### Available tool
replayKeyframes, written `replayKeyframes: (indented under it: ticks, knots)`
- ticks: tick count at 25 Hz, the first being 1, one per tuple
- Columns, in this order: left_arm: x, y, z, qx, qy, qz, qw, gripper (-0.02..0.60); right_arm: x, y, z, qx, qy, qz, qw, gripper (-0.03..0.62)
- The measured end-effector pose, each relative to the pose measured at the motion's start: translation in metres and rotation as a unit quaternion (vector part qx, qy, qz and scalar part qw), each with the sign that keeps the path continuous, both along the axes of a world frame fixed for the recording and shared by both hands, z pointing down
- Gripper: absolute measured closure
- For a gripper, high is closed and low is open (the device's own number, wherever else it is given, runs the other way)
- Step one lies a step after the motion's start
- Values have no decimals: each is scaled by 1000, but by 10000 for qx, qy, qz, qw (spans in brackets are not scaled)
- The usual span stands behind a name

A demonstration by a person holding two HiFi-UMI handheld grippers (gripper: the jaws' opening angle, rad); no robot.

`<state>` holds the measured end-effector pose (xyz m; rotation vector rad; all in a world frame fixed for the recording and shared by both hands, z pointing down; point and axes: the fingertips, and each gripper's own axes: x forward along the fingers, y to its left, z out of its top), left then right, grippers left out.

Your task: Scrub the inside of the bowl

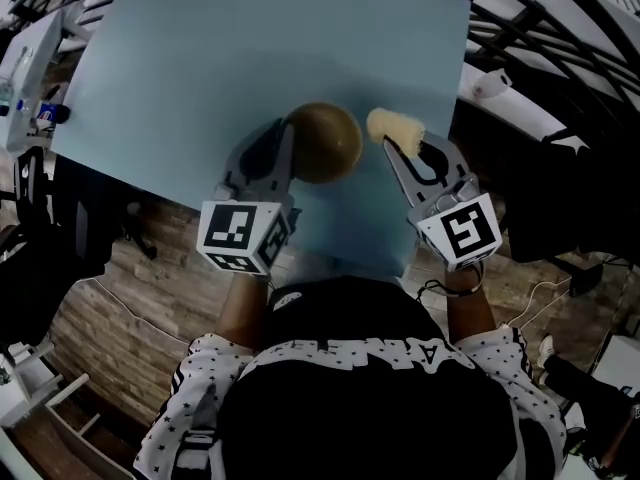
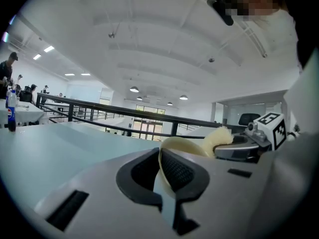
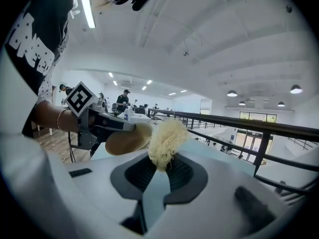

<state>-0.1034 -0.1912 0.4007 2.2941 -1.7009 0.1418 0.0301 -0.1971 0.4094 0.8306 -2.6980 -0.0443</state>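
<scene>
A brown bowl (image 1: 328, 140) is held up over the light blue table (image 1: 250, 38). My left gripper (image 1: 284, 134) is shut on the bowl's left rim. In the left gripper view the thin cream rim (image 2: 166, 152) runs between the jaws. My right gripper (image 1: 392, 148) is shut on a pale yellow fibrous scrubber (image 1: 394, 124), just right of the bowl and apart from it. In the right gripper view the scrubber (image 3: 167, 137) sticks up from the jaws, and beyond it are the bowl (image 3: 127, 139) and the left gripper (image 3: 102, 122). The bowl's inside is hidden.
Black railings (image 1: 540, 38) run past the table's right edge. A side table (image 1: 25, 63) with small items stands at the far left, and a cola bottle (image 2: 11, 109) stands on it. People (image 3: 122, 99) are at distant tables.
</scene>
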Motion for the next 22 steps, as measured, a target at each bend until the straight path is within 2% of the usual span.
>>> replayKeyframes:
  ticks: [16, 22]
  knots:
    - [10, 2, 88, -954, 260, 256, 9948, 557, 0, -3, 36, -347, -54, 46, 9994, 534]
    - [13, 1, 109, -1170, 168, 323, 9925, 557, 0, -5, 45, -430, -86, 48, 9990, 534]
